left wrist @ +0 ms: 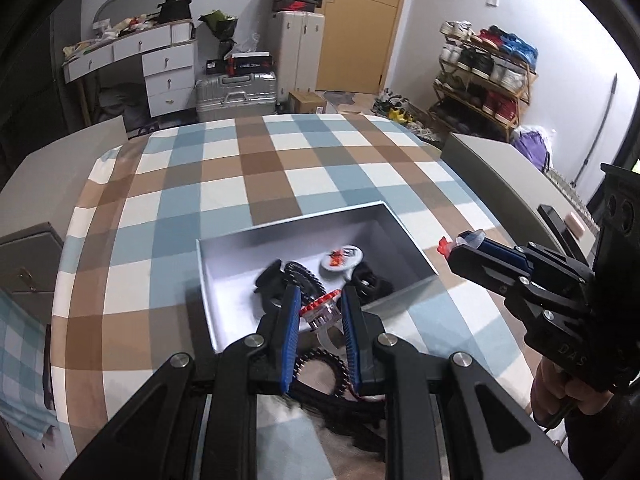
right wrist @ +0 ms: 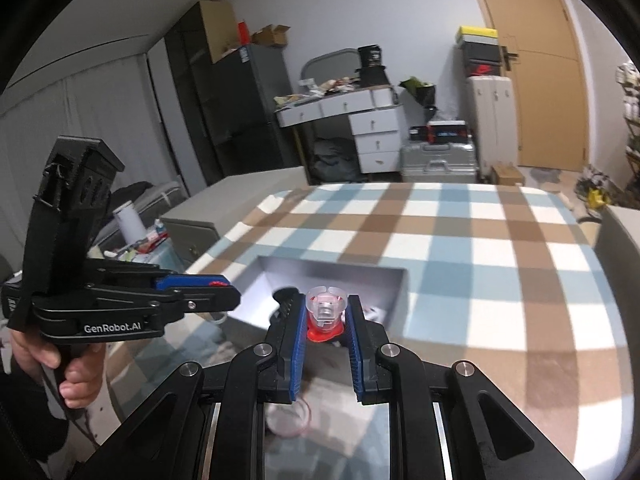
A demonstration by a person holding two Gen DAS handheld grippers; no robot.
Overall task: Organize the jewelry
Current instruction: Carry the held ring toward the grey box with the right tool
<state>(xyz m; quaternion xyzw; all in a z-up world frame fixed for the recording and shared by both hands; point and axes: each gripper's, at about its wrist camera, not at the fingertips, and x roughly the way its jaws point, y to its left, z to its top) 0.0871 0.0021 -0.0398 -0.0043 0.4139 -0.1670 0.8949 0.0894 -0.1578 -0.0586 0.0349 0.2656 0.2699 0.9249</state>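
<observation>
At the left, the left gripper [left wrist: 320, 308] reaches forward and slightly down over the near edge of the shallow white cardboard box [left wrist: 224, 248], which sits on the blue, brown and white checked tablecloth [left wrist: 256, 168]. Its blue-padded fingers [left wrist: 290, 320] are clamped on a clear plastic ring with a red top [left wrist: 320, 310], held above the box's near rim. In the right wrist view this gripper is seen side-on, level, gripped by a bare hand [right wrist: 76, 372] curled round its handle.

Inside the box lie a black toothed bracelet [left wrist: 302, 276], other dark pieces that are too blurred to name, and a round grey-white disc with red marks [left wrist: 340, 260]. A second black toothed bracelet [left wrist: 324, 372] lies on the cloth beneath the left gripper.

To the right, the right gripper [right wrist: 326, 308] points forward over the box's near side, its fingers closed on a second clear plastic ring with a red base [right wrist: 325, 306]. In the left wrist view it comes in from the right, angled toward the box.
</observation>
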